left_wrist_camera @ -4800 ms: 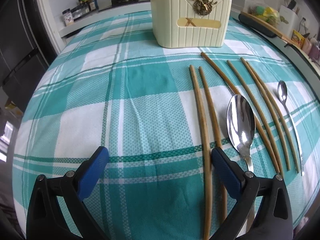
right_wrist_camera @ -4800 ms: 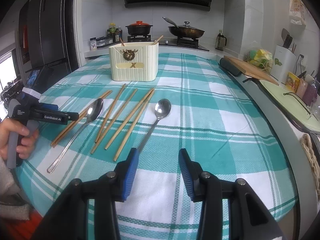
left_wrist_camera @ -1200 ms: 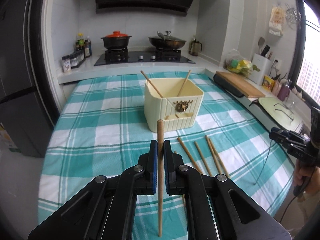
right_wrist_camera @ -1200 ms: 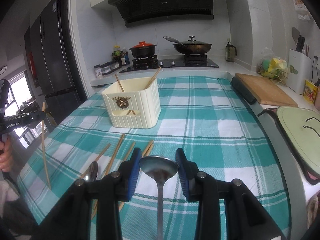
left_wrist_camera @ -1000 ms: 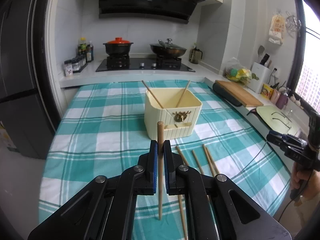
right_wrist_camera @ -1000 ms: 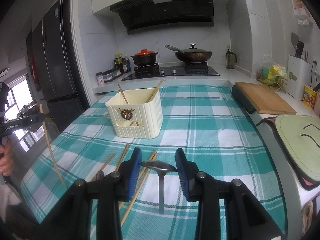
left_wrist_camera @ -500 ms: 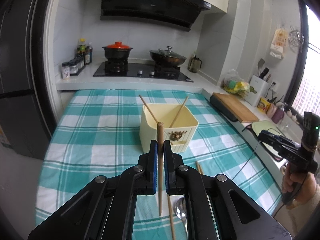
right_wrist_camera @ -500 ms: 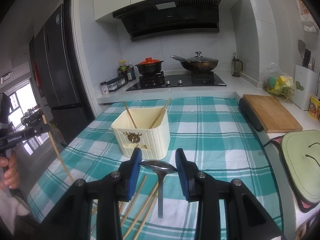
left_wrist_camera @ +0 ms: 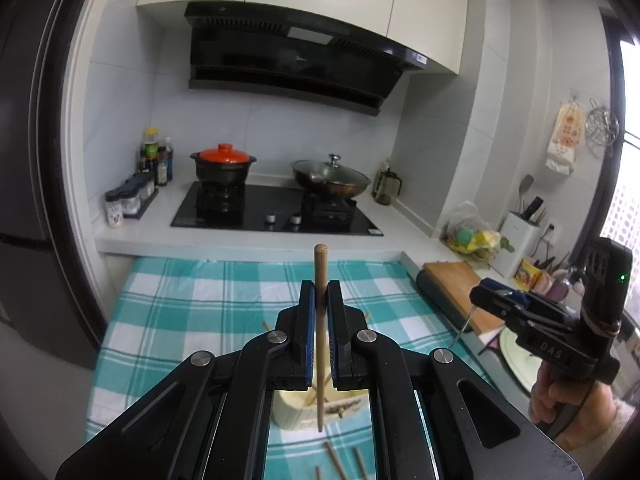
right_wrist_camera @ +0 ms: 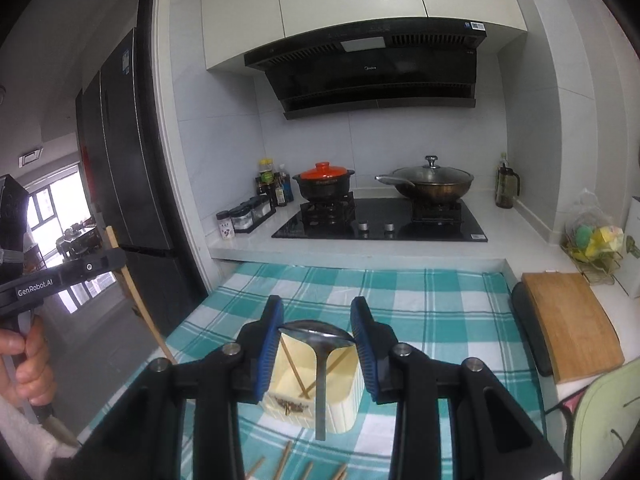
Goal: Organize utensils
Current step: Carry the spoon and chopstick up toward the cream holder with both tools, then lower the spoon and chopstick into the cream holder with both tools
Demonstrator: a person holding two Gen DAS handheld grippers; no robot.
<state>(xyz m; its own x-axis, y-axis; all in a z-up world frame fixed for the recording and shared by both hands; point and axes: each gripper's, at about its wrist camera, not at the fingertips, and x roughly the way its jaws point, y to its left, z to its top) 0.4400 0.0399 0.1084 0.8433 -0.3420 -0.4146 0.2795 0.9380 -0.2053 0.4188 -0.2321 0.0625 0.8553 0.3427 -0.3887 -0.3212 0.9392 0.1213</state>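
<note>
Wooden chopstick point(left_wrist_camera: 320, 320) clamped upright in left gripper point(left_wrist_camera: 320, 312), above cream holder point(right_wrist_camera: 312, 392) — lower tip-first. Right gripper point(right_wrist_camera: 318, 336) clamped across spoon point(right_wrist_camera: 320, 360) bowl, handle hanging over holder — centre before release.

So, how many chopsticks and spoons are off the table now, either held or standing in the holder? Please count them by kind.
Chopsticks: 3, with 1 in the left gripper and 2 in the holder
Spoons: 1, in the right gripper
Total: 4
</note>
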